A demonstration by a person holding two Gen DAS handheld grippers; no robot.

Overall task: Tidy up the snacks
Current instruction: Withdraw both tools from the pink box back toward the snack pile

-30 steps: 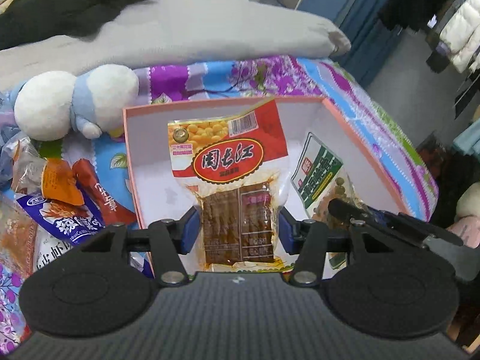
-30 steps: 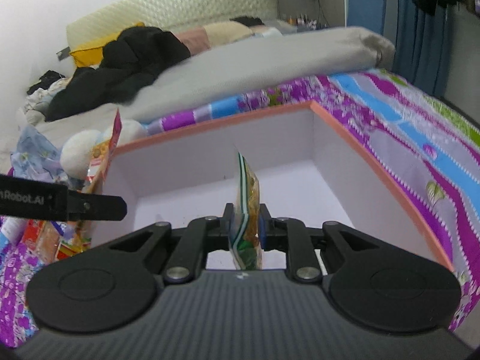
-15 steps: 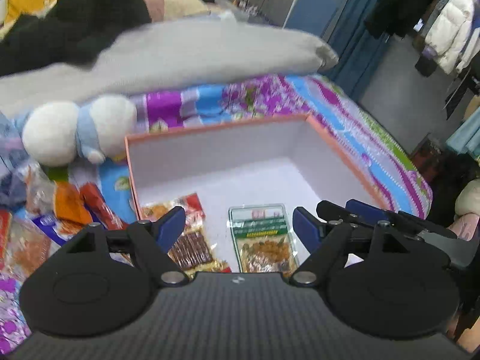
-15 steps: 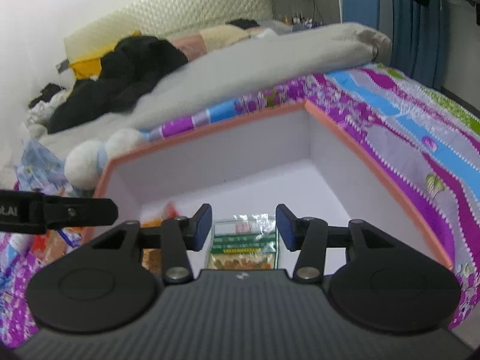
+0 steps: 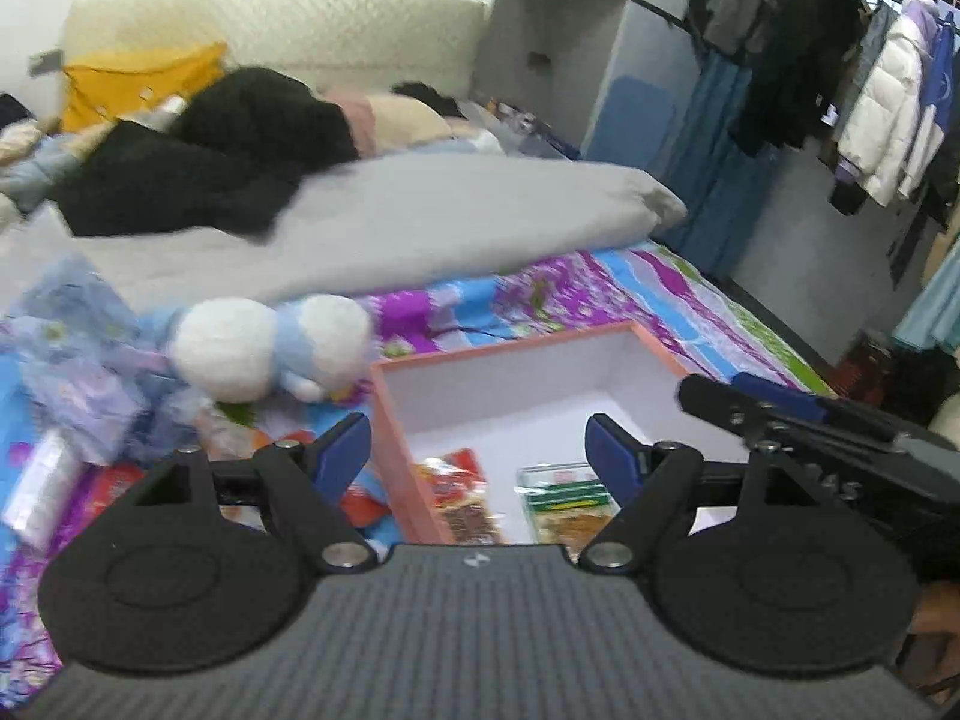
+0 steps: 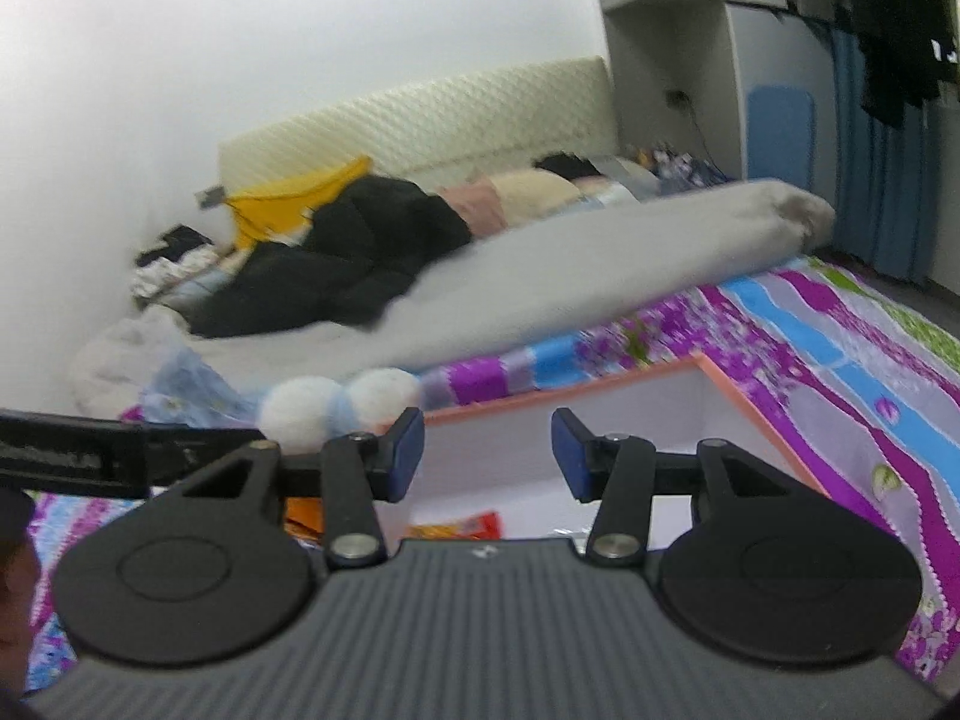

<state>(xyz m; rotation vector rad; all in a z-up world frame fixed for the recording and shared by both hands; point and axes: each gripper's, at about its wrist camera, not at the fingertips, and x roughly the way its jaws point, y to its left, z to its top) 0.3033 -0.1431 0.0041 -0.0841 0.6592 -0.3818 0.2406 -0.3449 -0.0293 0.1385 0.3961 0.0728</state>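
Two snack packs (image 5: pixel 462 495) lay inside the box (image 5: pixel 396 420) | left claw (image 5: pixel 480 450) wide, empty | right claw (image 6: pixel 487 450) apart, empty, above box

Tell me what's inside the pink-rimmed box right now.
In the left wrist view, the box holds two snack packets lying flat side by side: a red one and a green-labelled one. Their near ends and the box's front are covered by the gripper body.
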